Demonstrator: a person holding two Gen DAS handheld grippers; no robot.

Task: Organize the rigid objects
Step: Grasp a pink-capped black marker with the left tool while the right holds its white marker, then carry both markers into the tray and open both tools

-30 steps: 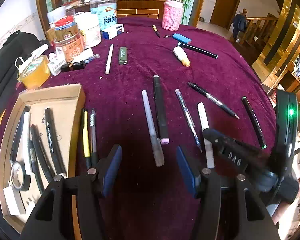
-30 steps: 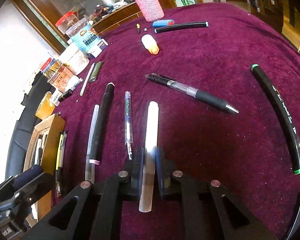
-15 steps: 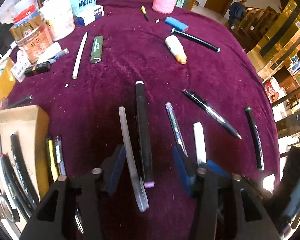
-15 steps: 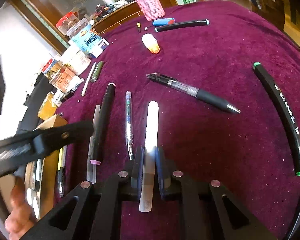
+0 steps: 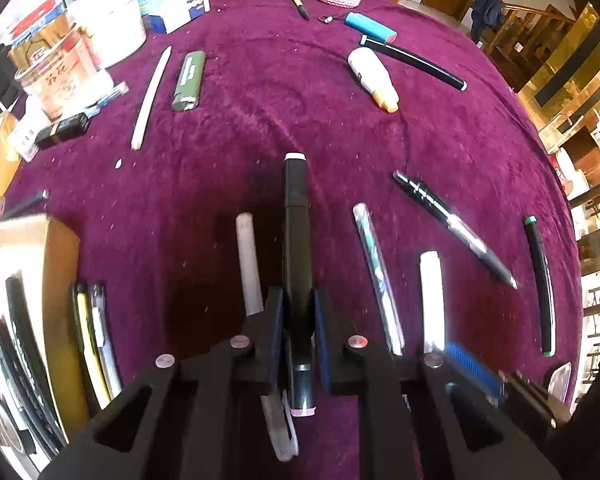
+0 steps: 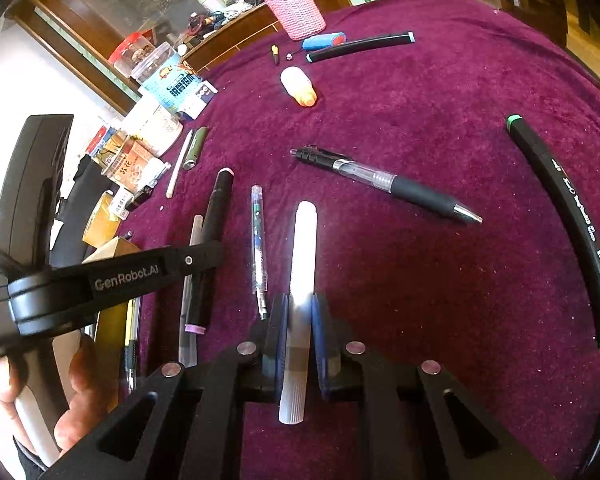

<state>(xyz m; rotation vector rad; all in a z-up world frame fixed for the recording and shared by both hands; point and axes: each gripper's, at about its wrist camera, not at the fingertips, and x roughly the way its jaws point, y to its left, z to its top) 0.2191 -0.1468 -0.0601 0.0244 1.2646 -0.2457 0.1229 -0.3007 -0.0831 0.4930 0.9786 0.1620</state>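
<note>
Both my grippers clamp pens on the purple cloth.

My left gripper (image 5: 298, 320), jaws just closed, pinches the black marker (image 5: 296, 240) lying straight ahead along its fingers; my right gripper (image 6: 300, 332) clamps the white pen (image 6: 302, 280) likewise.

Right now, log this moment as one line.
left tool: just closed on black marker | right tool: shut on white pen | both on cloth | box: part-filled

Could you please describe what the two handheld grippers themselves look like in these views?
Both are matte black plastic. The left gripper and right gripper each have two angular arms with round silver pins at the joints, ending in fingers faced with dark blue pads. Seen from the right wrist view, the left unit's body carries white "GenRobot.AI" lettering. No cables or sleeves show.
</note>
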